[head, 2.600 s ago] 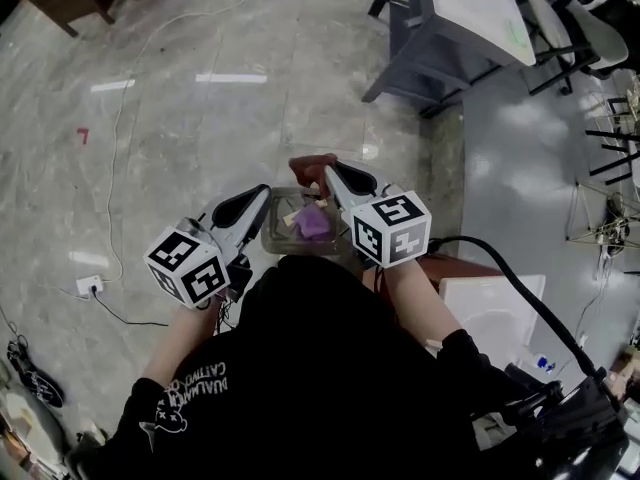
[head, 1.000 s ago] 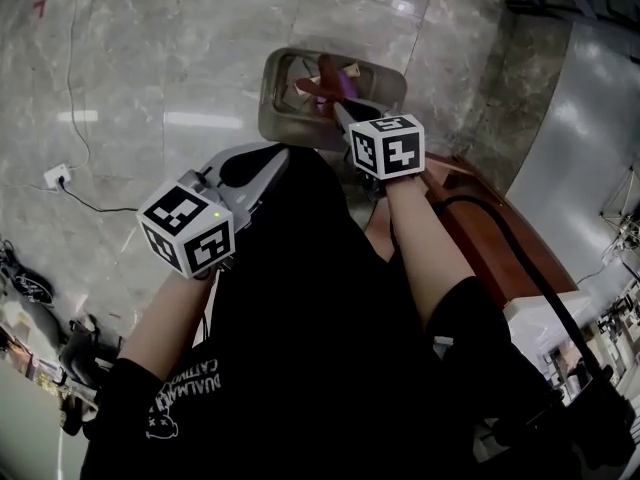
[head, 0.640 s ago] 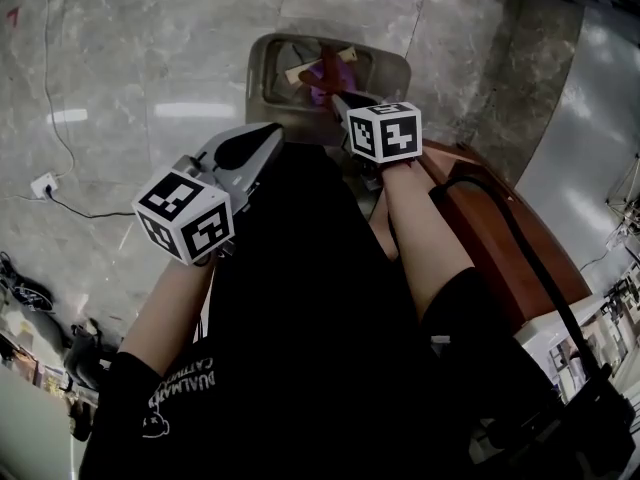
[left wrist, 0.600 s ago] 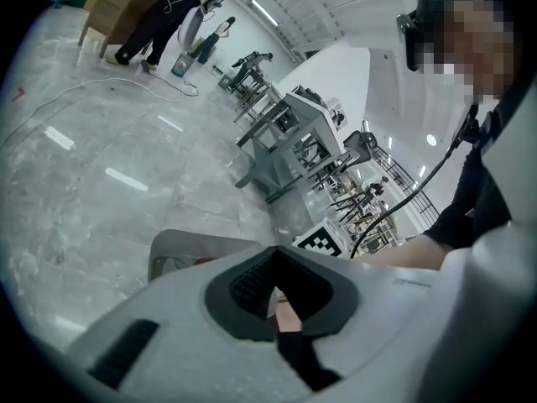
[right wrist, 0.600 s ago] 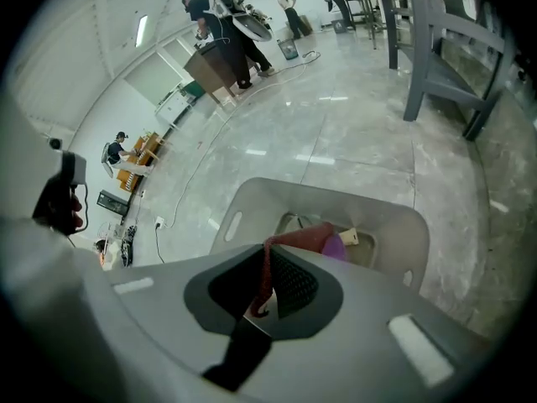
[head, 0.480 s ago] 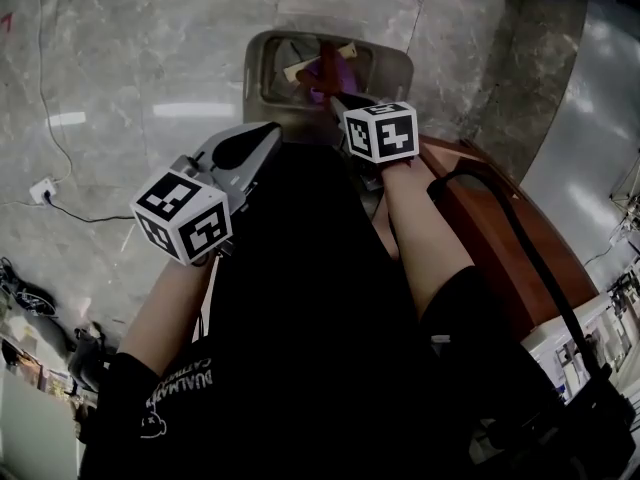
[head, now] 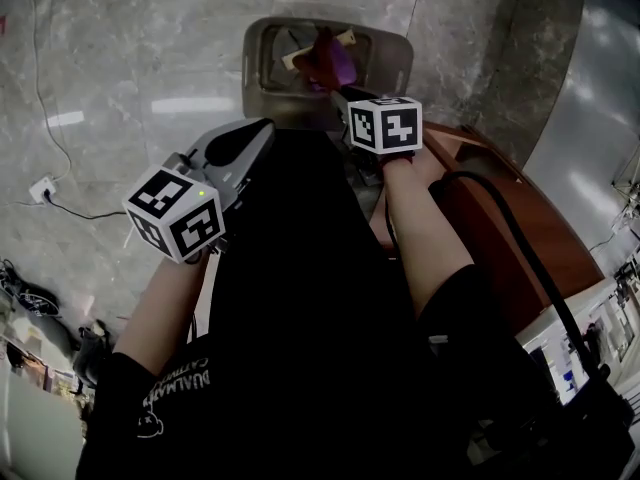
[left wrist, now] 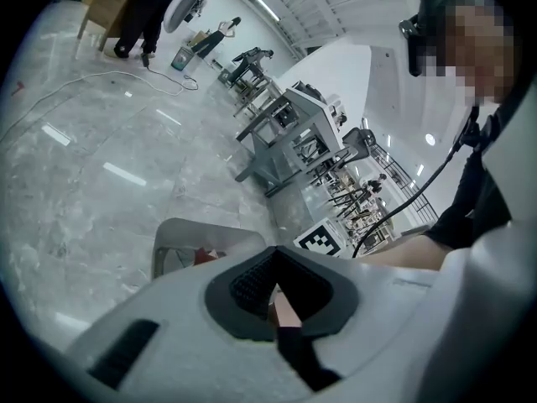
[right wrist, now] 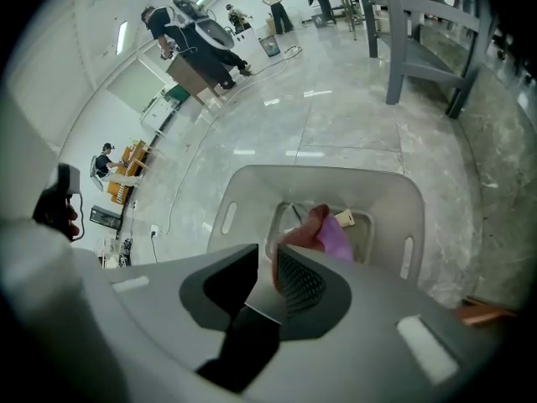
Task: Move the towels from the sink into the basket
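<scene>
While the right gripper (right wrist: 267, 252) is hanging over the basket (right wrist: 336, 179) on the floor, its jaws are just opening a little way. The red towel (right wrist: 302, 230) is resting against the tip of one jaw and is not being squeezed. It is drooping long-ways down into the basket beside a purple towel (right wrist: 336, 240). The left gripper (left wrist: 273, 250) is waiting further back with its jaws closed on nothing, so the right hand is nearer. The sink is not showing anywhere, so I am not able to tell if more towels are waiting. A pale flat thing (right wrist: 345, 219) in the basket is too small to name.
</scene>
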The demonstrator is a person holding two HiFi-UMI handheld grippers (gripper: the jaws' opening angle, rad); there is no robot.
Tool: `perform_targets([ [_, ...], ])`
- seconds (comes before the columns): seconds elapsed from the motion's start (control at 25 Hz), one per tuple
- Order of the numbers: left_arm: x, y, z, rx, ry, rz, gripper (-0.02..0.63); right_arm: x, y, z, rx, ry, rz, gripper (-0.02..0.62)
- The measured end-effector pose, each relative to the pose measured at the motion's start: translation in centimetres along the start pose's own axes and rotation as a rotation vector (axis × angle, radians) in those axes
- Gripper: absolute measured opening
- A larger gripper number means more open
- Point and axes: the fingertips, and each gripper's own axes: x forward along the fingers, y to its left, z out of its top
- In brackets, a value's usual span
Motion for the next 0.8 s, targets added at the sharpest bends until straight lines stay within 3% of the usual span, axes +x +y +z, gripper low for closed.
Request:
perform_targets([
  [0.12,-1.6,-1.1,0.2,-0.004,0.003,0.011,0.005,-1.4,1.2,-0.1,0.016,0.001,0.004,0.101],
  [0.36,-4.0,-3.8,1.6,-0.015,-0.008,0.015,0.005,-4.8,3.4,0.2,0.027,-0.002,-0.003,0.094],
  [0.6,-6.7,-8.6,3.1,0.035,-0.002,-0.022,0.005,-9.1,6.9,-0.1,0.016,-0.022,0.057,0.026],
  [0.8,-9.4,-11.5,5.2,0.124,-0.018,-0.042,0.005,-12.6,9.6,0.5,0.038,-0.121,0.048,0.003],
])
